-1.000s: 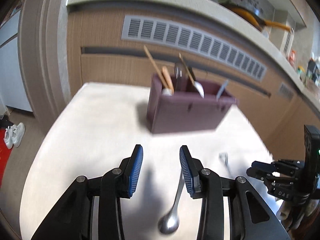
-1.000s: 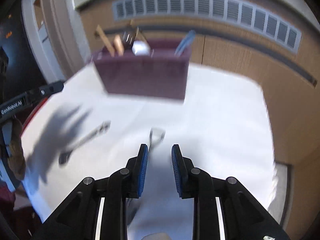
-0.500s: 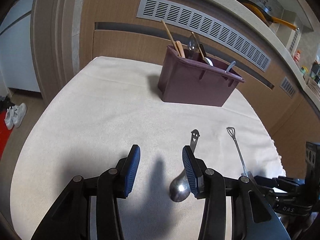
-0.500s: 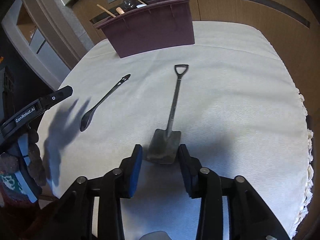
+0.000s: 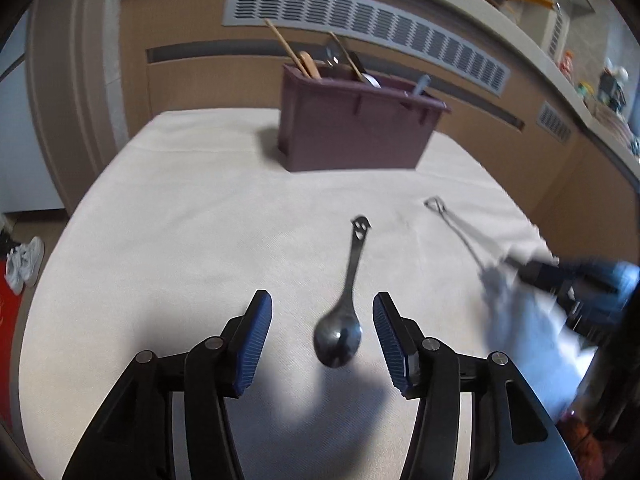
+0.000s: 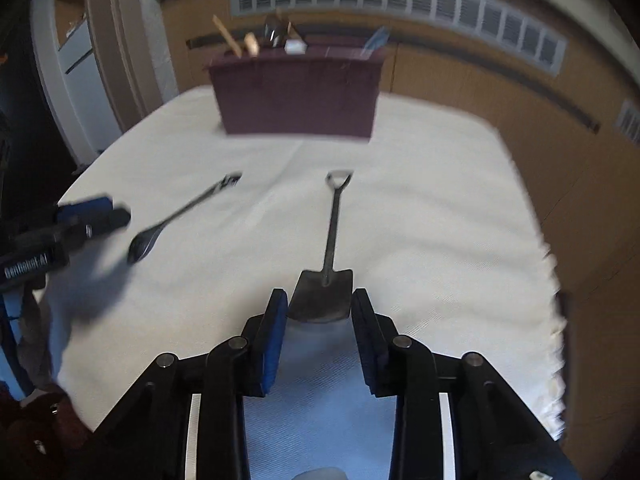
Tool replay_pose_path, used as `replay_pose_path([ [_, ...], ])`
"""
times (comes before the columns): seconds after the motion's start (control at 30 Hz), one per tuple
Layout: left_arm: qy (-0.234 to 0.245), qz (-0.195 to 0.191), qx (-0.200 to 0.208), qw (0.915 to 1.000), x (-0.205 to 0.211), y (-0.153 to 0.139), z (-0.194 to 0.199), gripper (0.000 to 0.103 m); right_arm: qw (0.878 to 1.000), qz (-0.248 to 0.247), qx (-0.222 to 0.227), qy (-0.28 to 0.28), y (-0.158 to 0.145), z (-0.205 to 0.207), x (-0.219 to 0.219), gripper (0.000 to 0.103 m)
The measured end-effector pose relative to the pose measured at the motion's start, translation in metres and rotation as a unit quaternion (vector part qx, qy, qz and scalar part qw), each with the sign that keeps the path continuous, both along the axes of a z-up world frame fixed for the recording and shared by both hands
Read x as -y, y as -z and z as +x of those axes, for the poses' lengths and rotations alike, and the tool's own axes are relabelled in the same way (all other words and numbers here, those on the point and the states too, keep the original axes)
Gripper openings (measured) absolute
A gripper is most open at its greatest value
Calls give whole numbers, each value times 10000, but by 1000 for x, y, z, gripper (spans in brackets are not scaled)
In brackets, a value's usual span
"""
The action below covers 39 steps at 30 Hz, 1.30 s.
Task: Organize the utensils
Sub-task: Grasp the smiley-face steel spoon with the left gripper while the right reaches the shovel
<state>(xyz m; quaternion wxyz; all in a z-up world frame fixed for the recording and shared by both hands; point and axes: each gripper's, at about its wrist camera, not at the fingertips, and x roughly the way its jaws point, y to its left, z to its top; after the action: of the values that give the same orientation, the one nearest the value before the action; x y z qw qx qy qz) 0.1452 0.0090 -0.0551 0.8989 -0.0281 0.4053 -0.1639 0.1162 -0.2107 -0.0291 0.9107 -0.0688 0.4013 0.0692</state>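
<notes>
**Steel on white cloth: 2 utensils, 2 grippers**

Steel is what I am after on this white-clothed table [image 5: 192, 208]. My left gripper [image 5: 322, 336] hangs low over the cloth with its blue-padded jaws opening, already wide apart. Between them lies the bowl of a polished steel spoon with a smiling face cut into its handle end [image 5: 347, 304]; neither pad touches it. The spoon lies flat on the cloth, its handle pointing away from me toward a dark maroon plastic utensil caddy [image 5: 352, 136] that stands at the far side of the table, well apart from the spoon. Wooden chopsticks and a few other utensil handles [image 5: 308, 60] stick up out of the caddy.

My right gripper [image 6: 320, 316] sits over a small steel spoon shaped like a shovel [image 6: 326, 280], with a flat square blade and a D-shaped loop at the far end of its handle. Its jaws are closing, and the blade lies between the 2 blue pads, which stand just beside its edges; I cannot tell whether they press on it yet. This utensil also lies flat on the cloth, handle toward the caddy.

In the right wrist view the smiling spoon lies off to the left, with my left gripper beside its bowl.
</notes>
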Motion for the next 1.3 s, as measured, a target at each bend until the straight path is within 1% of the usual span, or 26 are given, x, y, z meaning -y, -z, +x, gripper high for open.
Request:
replay_pose_path([
  [0.03, 28, 17, -29, 10000, 2, 1, 1, 54, 9995, -26, 303, 11, -14, -2, 3, 29],
  [0.1, 85, 5, -79, 9999, 6, 3, 2, 54, 9971, -12, 759, -20, -38, -1, 9, 28],
  [0.13, 110, 7, -100, 9999, 8, 3, 4, 54, 9959, 1, 906, -47, -47, 1, 11, 27],
  [0.17, 144, 7, -116, 9998, 10, 3, 6, 54, 9950, 15, 996, -51, -54, 4, 12, 8],
  [0.2, 177, 0, -133, 9998, 12, 3, 8, 54, 9945, 44, 1044, -42, -60, 11, 15, 4],
  [0.27, 230, -32, -265, 9994, 15, 4, 17, 53, 9946, 177, 1024, -50, -65, 23, 20, 4],
  [0.3, 246, -35, -417, 9988, 16, 5, 23, 52, 9949, 240, 983, -27, -66, 29, 23, 4],
  [0.37, 378, -24, -712, 9967, 19, 9, 35, 45, 9957, 434, 819, -56, -63, 41, 30, 4],
  [0.4, 423, 34, -786, 9960, 20, 11, 37, 40, 9959, 515, 741, -70, -60, 43, 33, 4],
  [0.43, 476, 143, -870, 9950, 23, 14, 41, 38, 9960, 590, 663, -78, -57, 48, 35, 4],
  [0.5, 582, 346, -875, 9939, 29, 14, 46, 36, 9964, 656, 526, -81, -47, 51, 38, 4],
  [0.53, 623, 447, -869, 9933, 32, 14, 47, 32, 9968, 659, 445, -82, -43, 52, 40, 4],
  [0.57, 659, 545, -867, 9926, 35, 13, 49, 30, 9970, 671, 365, -97, -39, 51, 41, 6],
  [0.63, 737, 695, -853, 9912, 41, 13, 52, 25, 9965, 798, 44, -231, -27, 51, 43, 8],
  [0.67, 771, 771, -845, 9904, 44, 14, 52, 23, 9951, 911, -175, -332, -20, 51, 42, 11],
  [0.7, 774, 806, -833, 9902, 45, 14, 52, 22, 9936, 1001, -319, -413, -15, 50, 40, 15],
  [0.73, 777, 829, -819, 9901, 46, 14, 51, 21, 9922, 1064, -425, -485, -9, 50, 37, 16],
  [0.8, 789, 731, -871, 9904, 45, 14, 48, 21, 9896, 1092, -682, -639, 4, 51, 25, 20],
  [0.87, 807, 568, -969, 9904, 43, 14, 42, 21, 9877, 1045, -933, -689, 15, 58, 10, 20],
  [0.97, 868, 435, -1075, 9895, 40, 13, 35, 21, 9850, 984, -1323, -510, 32, 72, -6, 20],
  [1.03, 890, 322, -1170, 9886, 38, 12, 32, 21, 9856, 836, -1425, -369, 42, 80, -15, 20],
  [1.1, 840, 310, -1186, 9889, 39, 11, 33, 21, 9891, 647, -1279, -332, 45, 83, -24, 22],
  [1.2, 718, 373, -1198, 9895, 37, 11, 39, 21, 9911, 441, -1162, -479, 47, 89, -34, 28],
  [1.3, 714, 427, -1242, 9888, 40, 9, 47, 21, 9920, 373, -1071, -552, 48, 96, -36, 28],
])
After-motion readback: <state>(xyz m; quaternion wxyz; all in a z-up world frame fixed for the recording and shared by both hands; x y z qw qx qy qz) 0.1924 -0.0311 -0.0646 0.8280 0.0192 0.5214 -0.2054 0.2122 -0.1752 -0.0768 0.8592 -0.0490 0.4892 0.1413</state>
